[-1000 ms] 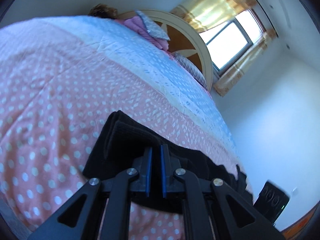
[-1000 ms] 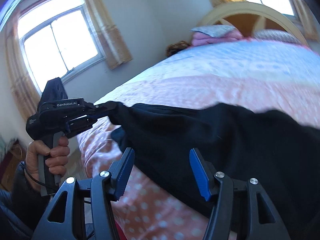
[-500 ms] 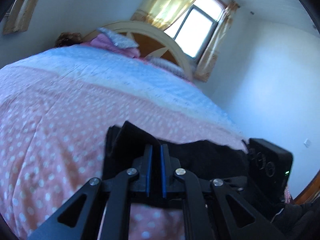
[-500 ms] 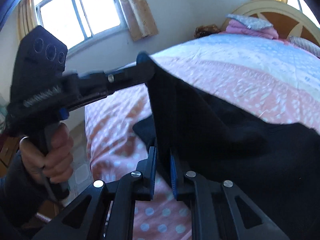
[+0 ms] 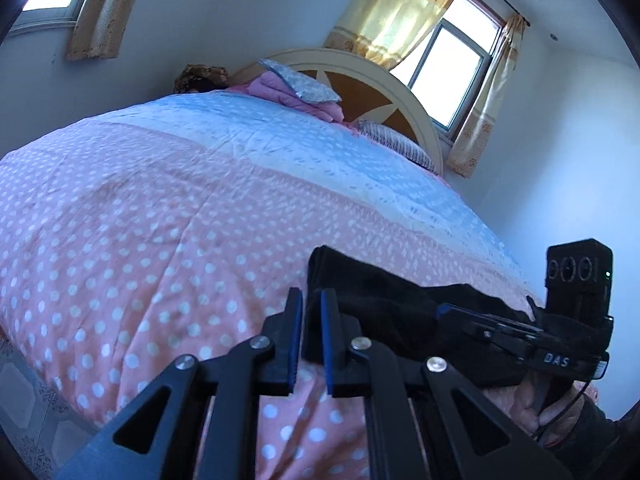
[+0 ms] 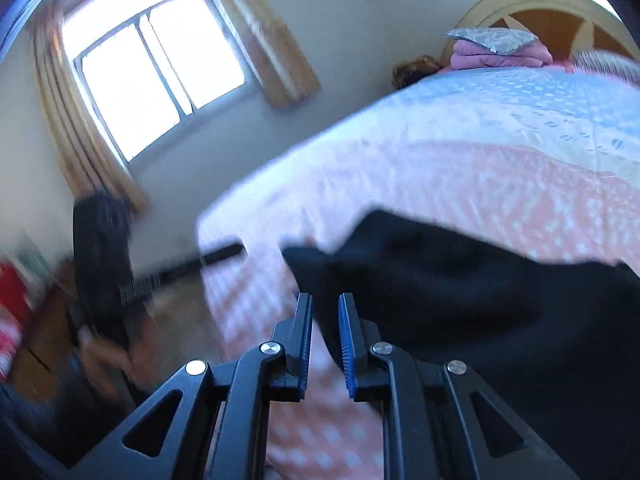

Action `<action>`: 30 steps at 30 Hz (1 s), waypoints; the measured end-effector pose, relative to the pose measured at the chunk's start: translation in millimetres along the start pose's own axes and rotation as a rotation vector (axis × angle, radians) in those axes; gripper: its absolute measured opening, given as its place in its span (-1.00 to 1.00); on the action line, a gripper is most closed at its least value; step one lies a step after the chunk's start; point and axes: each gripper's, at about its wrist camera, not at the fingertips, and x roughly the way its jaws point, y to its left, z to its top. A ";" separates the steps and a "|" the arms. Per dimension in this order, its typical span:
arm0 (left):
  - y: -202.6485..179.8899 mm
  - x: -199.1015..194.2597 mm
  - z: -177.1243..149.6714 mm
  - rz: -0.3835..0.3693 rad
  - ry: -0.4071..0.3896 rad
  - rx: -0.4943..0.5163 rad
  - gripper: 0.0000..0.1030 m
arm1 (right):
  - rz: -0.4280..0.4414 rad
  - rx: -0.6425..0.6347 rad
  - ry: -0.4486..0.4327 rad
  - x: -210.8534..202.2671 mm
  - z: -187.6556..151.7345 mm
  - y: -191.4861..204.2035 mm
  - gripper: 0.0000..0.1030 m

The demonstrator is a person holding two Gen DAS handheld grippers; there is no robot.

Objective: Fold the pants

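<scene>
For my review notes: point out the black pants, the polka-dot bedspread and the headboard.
black pants [image 5: 400, 300], left wrist view, on the folded fabric near its edge.
polka-dot bedspread [image 5: 140, 240], left wrist view, on its bare pink part.
headboard [image 5: 384, 96], left wrist view, on its brown panel.

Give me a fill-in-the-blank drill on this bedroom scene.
The pants' colour is ___.
They lie on a pink bedspread with white ___.
Behind the headboard, light comes through a ___ with yellow curtains.
Missing words: black; dots; window.
</scene>
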 end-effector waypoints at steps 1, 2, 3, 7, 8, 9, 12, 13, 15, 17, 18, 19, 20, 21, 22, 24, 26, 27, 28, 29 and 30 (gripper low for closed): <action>-2.5 3.7 2.5 -0.011 0.000 0.000 -0.84 | 0.004 0.011 -0.009 8.4 7.5 1.4 -0.72; -5.6 7.8 3.3 -0.007 0.003 0.004 -0.84 | 0.016 0.006 -0.001 18.5 10.7 4.2 -0.72; -9.3 11.1 3.8 0.004 0.007 0.011 -0.84 | 0.035 -0.008 0.033 33.6 12.2 8.0 -0.72; -18.5 21.2 2.9 0.042 0.011 0.053 -0.84 | -0.001 -0.019 0.258 83.6 -18.8 10.7 -0.71; -20.4 23.7 2.3 0.048 0.010 0.061 -0.84 | 0.030 0.000 0.235 78.3 -22.8 8.0 -0.71; -22.4 27.2 1.1 0.046 0.013 0.064 -0.84 | 0.048 0.040 0.249 73.1 -25.1 3.1 -0.71; -37.6 41.1 -5.7 0.029 0.041 0.109 -0.84 | 0.062 0.084 0.158 37.1 -20.7 -8.5 -0.71; -44.8 45.5 -10.0 0.042 0.040 0.145 -0.77 | 0.054 0.089 0.107 19.0 -18.3 -13.3 -0.71; -51.2 59.4 -18.1 0.087 0.055 0.176 -0.74 | 0.034 0.138 -0.010 -23.6 -12.5 -33.5 -0.61; -43.6 80.9 -26.5 0.112 0.121 0.121 -0.74 | -0.007 0.214 -0.105 -61.8 -8.4 -62.3 0.32; -39.5 85.9 -29.3 0.109 0.123 0.098 -0.72 | -0.044 0.242 -0.150 -78.1 -7.4 -74.9 0.51; -37.5 87.4 -31.3 0.111 0.095 0.088 -0.68 | -0.106 0.267 -0.204 -96.9 -7.0 -89.2 0.58; -36.2 89.3 -31.6 0.117 0.080 0.084 -0.67 | -0.158 0.284 -0.227 -110.8 -5.4 -102.9 0.58; -35.8 91.4 -31.5 0.122 0.081 0.077 -0.67 | -0.180 0.295 -0.219 -116.7 -3.3 -111.8 0.58; -34.9 93.7 -30.5 0.126 0.082 0.062 -0.67 | -0.185 0.301 -0.192 -118.4 0.6 -121.7 0.58; -35.5 97.0 -28.5 0.137 0.085 0.046 -0.66 | -0.194 0.285 -0.125 -109.2 7.9 -131.3 0.58; -38.6 97.8 -28.9 0.151 0.082 0.069 -0.66 | -0.192 0.261 -0.091 -94.5 15.2 -137.5 0.58; -40.8 97.2 -31.0 0.159 0.075 0.088 -0.65 | -0.177 0.264 -0.078 -87.9 16.1 -140.6 0.58; -43.0 96.0 -33.7 0.167 0.066 0.111 -0.65 | -0.161 0.271 -0.060 -81.7 17.5 -140.9 0.58; -44.5 95.4 -34.9 0.172 0.061 0.124 -0.65 | -0.144 0.275 -0.025 -73.3 17.8 -139.5 0.58; -45.3 94.4 -36.4 0.177 0.056 0.133 -0.65 | -0.146 0.262 0.010 -65.9 15.7 -139.4 0.58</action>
